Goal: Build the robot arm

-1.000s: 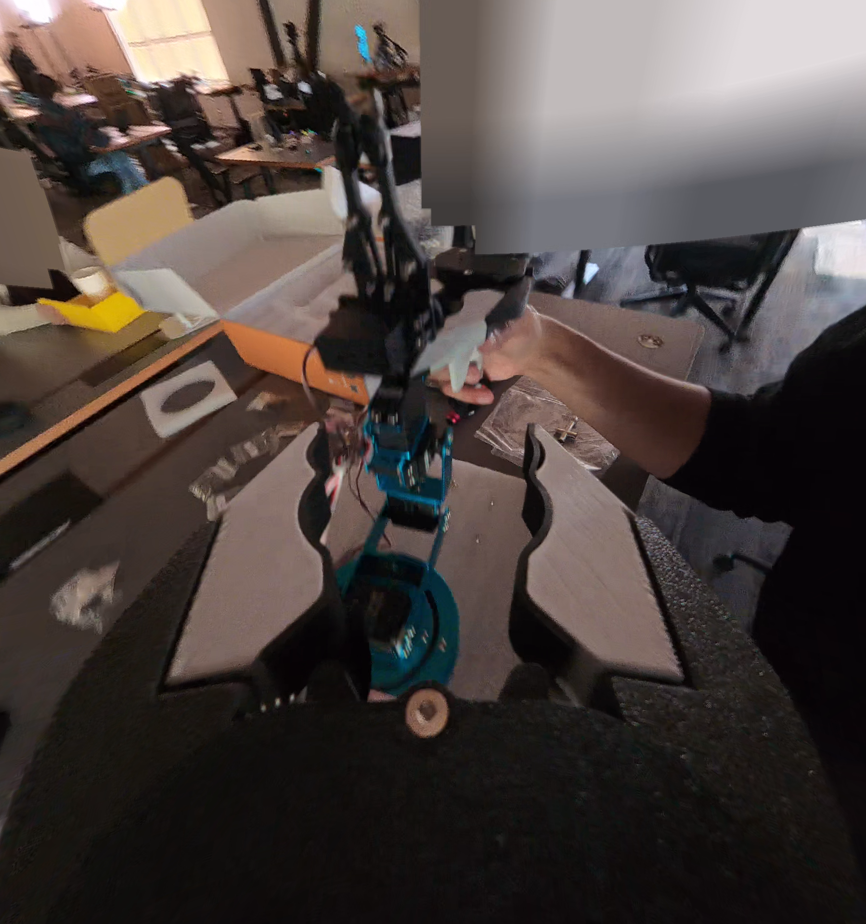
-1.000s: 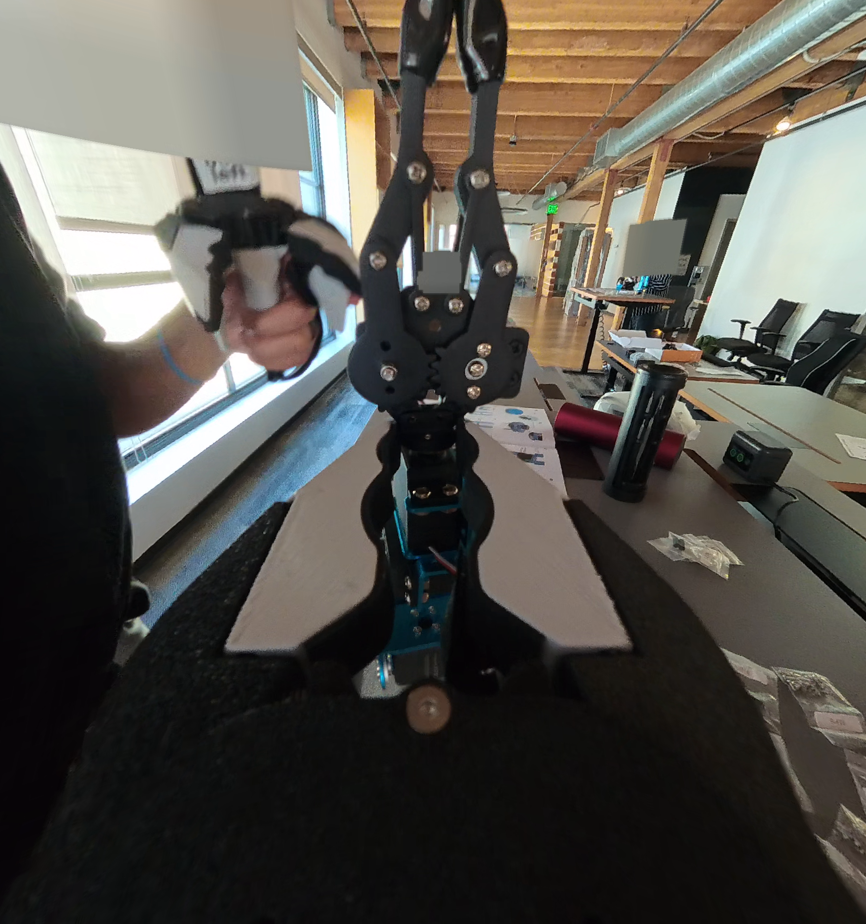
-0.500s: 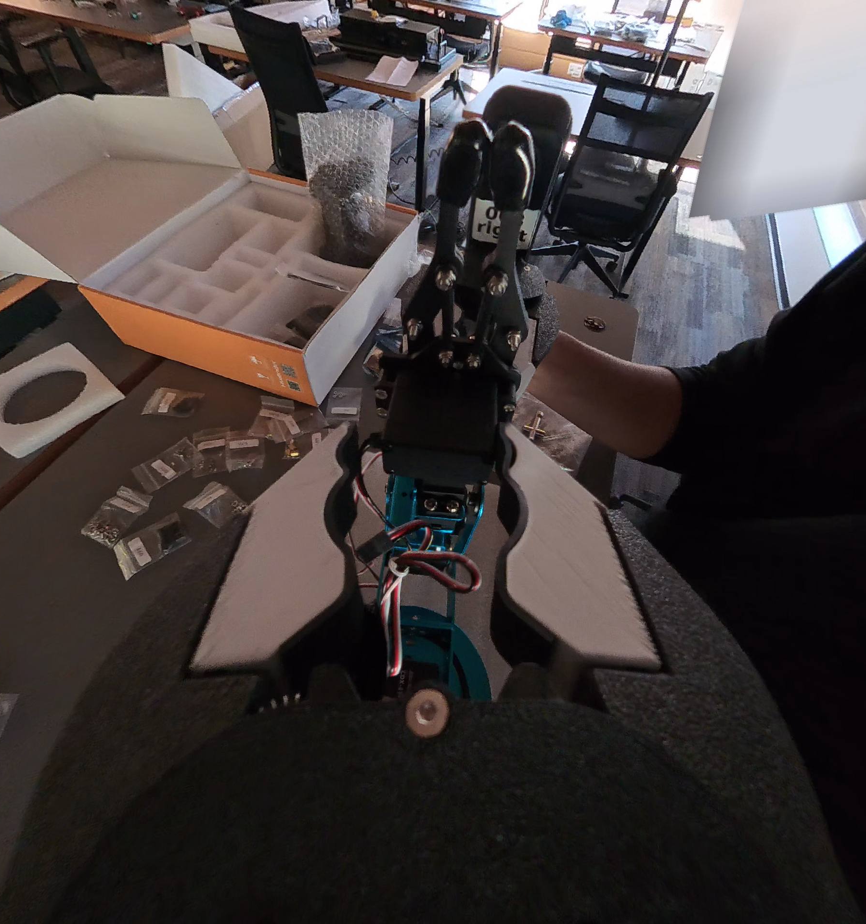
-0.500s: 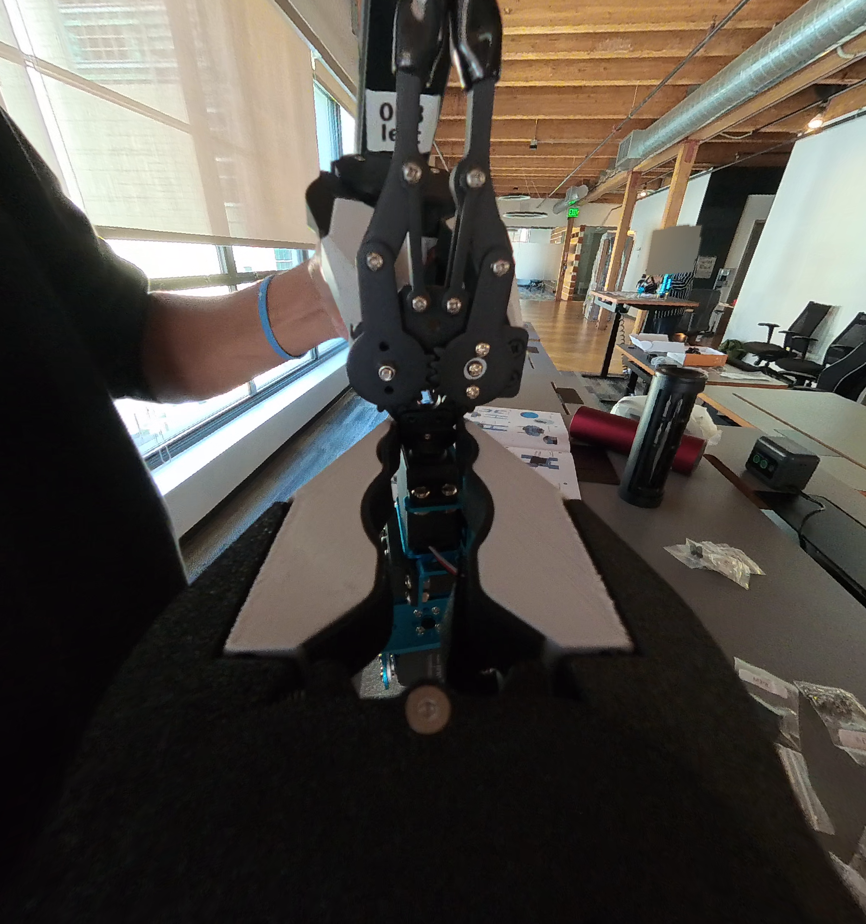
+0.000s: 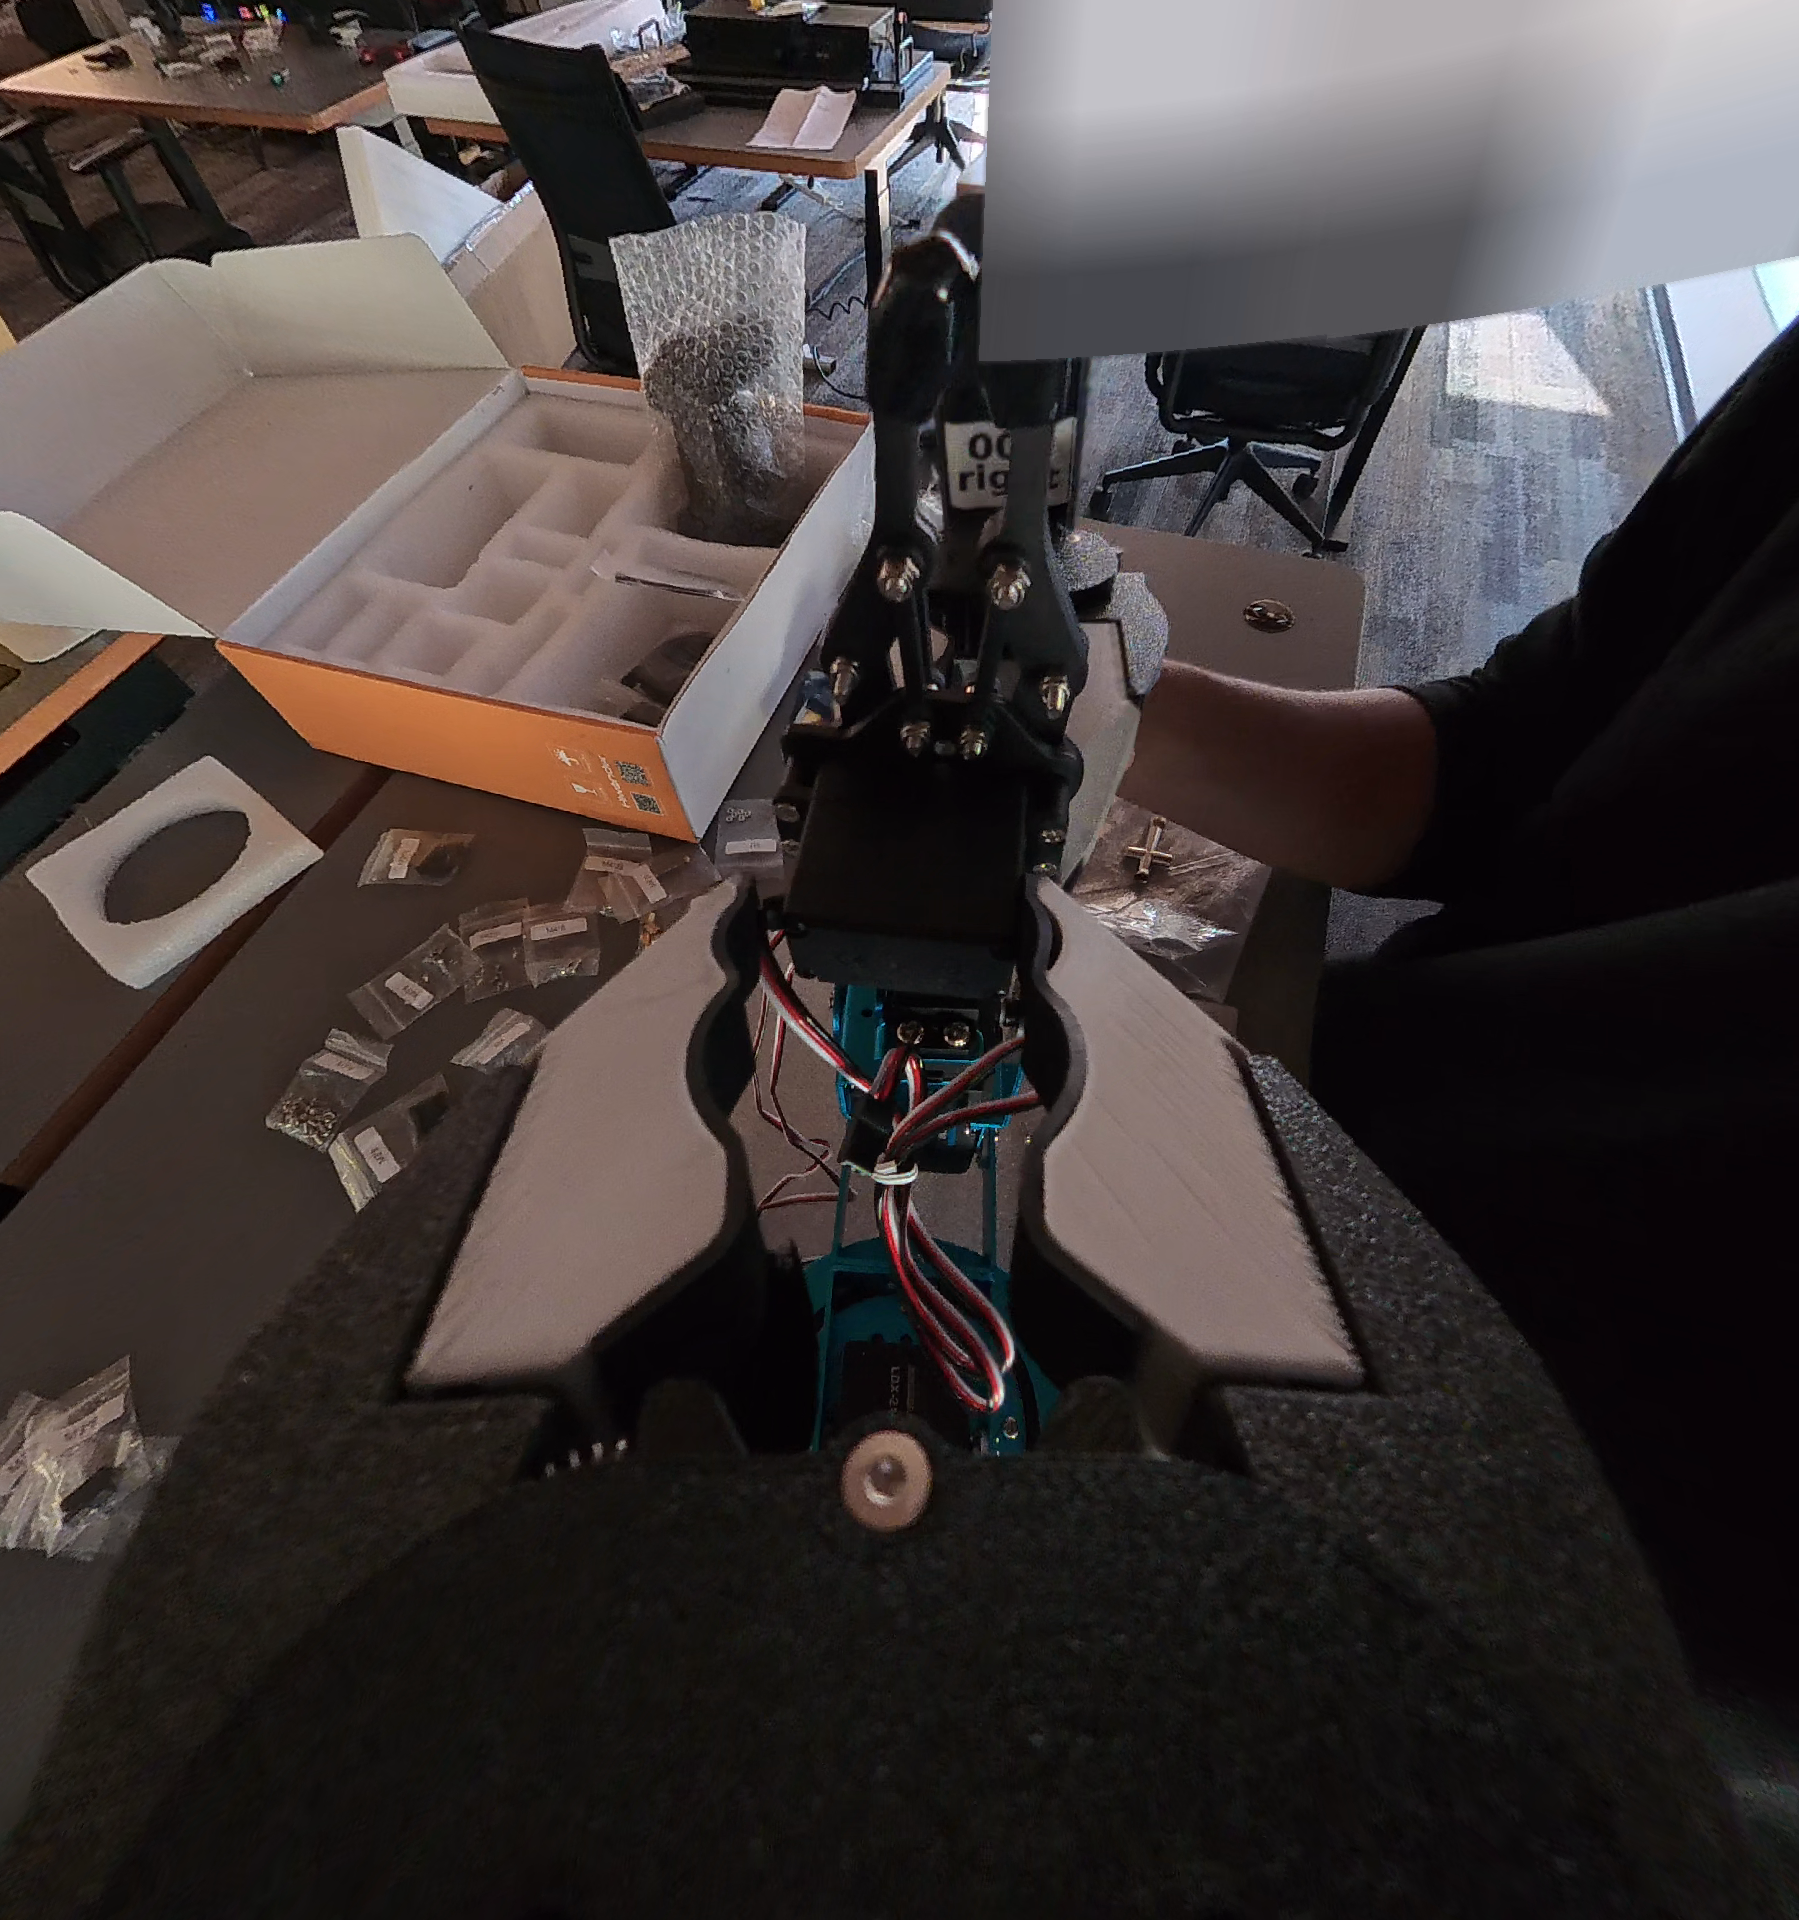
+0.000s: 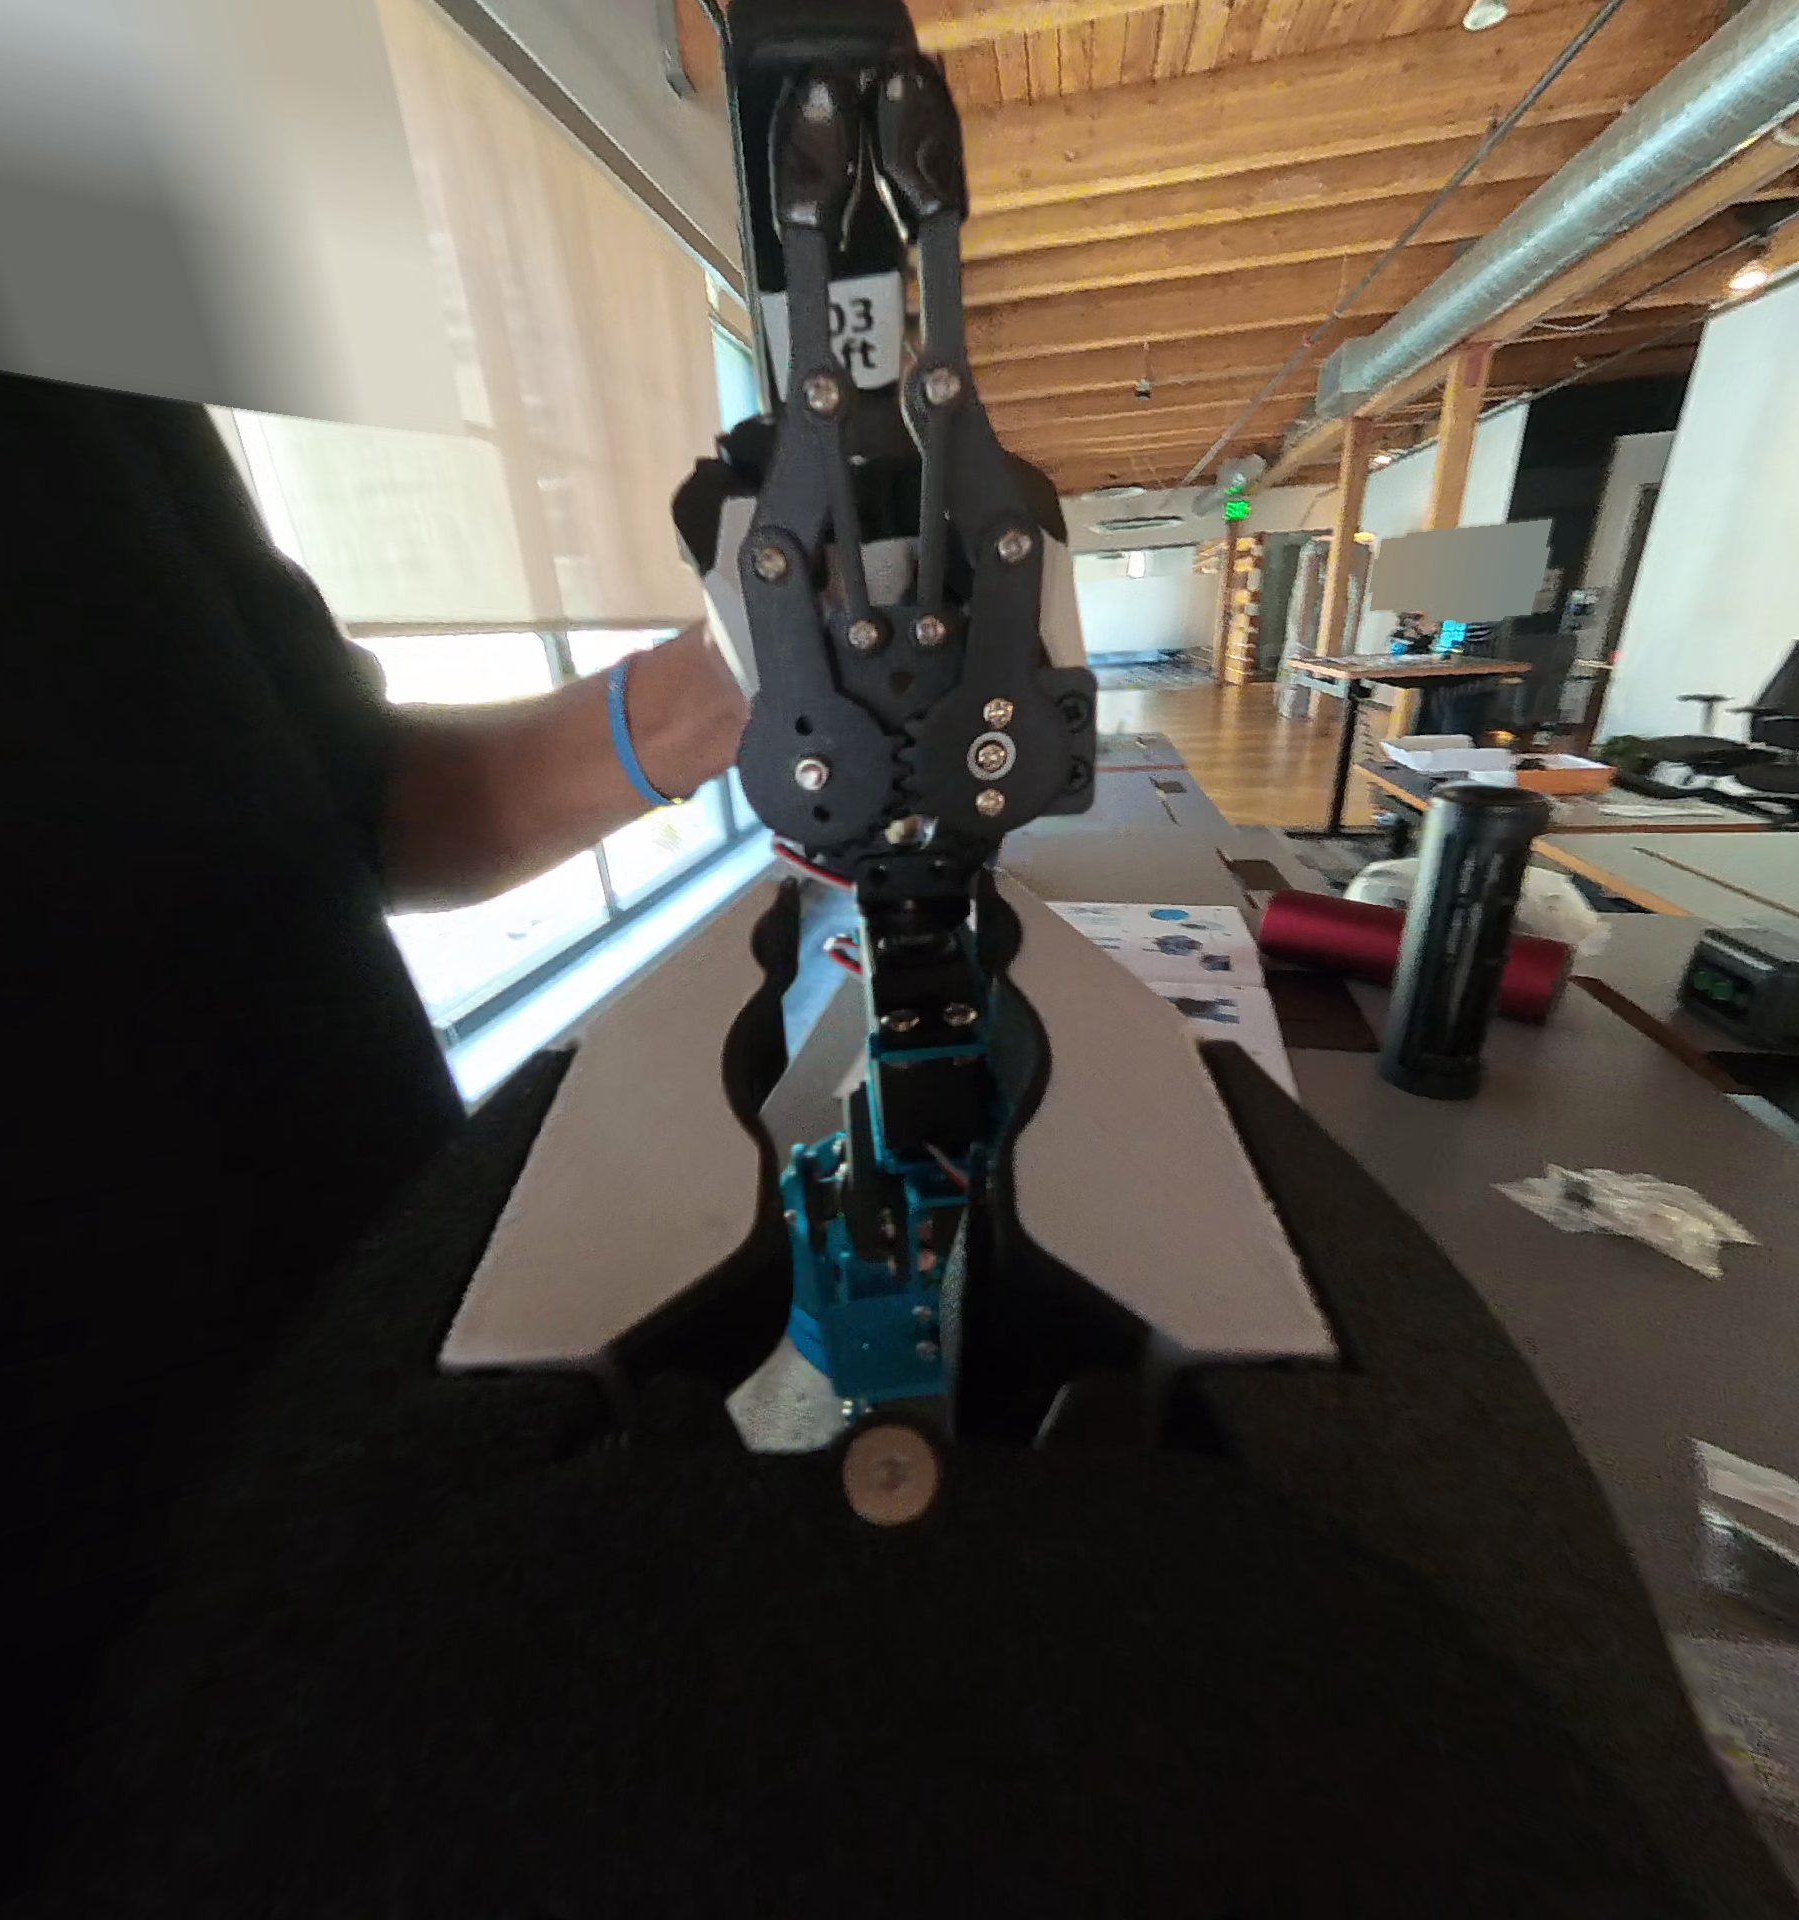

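Black-and-blue robot arm (image 5: 916, 894), claw (image 6: 869, 135) closed

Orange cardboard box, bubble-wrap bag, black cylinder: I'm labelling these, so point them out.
Orange cardboard box (image 5: 479, 743), left wrist view, orange side wall.
Bubble-wrap bag (image 5: 718, 343), left wrist view, mid-body.
Black cylinder (image 6: 1456, 935), right wrist view, mid-side.

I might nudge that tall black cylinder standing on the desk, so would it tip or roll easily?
The black cylinder stands upright, tall against a narrow base, so a push near its top would probably tip it. Once down, its round body would likely roll, like the red cylinder lying behind it. Its weight cannot be told.
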Motion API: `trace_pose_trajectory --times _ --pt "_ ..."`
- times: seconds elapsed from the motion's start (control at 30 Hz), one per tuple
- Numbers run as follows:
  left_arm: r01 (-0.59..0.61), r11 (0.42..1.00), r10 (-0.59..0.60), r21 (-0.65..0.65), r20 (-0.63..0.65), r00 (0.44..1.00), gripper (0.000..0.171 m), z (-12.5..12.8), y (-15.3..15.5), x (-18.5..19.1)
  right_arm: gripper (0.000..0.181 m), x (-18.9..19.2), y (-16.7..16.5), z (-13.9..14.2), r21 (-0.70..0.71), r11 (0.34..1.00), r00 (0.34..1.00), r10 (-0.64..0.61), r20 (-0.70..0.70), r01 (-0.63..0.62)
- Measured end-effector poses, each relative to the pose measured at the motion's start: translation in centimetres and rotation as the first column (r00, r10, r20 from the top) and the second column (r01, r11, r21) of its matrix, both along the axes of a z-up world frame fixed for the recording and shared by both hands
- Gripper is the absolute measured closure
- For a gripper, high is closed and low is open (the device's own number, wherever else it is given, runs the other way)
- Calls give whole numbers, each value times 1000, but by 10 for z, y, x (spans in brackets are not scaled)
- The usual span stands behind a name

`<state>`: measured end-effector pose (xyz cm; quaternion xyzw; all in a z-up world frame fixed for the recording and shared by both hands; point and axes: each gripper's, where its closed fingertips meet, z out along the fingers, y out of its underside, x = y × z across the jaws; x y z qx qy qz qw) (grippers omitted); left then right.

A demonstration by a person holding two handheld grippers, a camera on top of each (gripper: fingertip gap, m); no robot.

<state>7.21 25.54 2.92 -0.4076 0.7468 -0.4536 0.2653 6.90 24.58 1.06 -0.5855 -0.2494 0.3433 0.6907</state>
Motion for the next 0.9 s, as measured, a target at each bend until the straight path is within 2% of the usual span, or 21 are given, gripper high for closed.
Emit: trace_pose_trajectory --times 0.1,0.2,0.27,0.57,0.9 --pt "-5 1000 5 7 -12 1000 122 0 1 -1 147 7 -6 1 0 1000 996 23 -81 -23" --pt "-6 1000 6 -2 -9 1000 122 0 2 -1 150 21 -10 6 28 999 991 -31 -132 35" --pt "-8 1000 8 -18 1 1000 122 0 2 -1 154 24 -16 8 31 999 985 -26 -168 32" --pt "-15 999 15 -28 4 1000 122 -2 2 -6 153 22 -13 -1 -27 997 968 -71 -241 66" --pt "-42 999 40 -26 -56 998 122 -8 6 -10 153 6 3 -1 5 998 979 -61 -195 63"
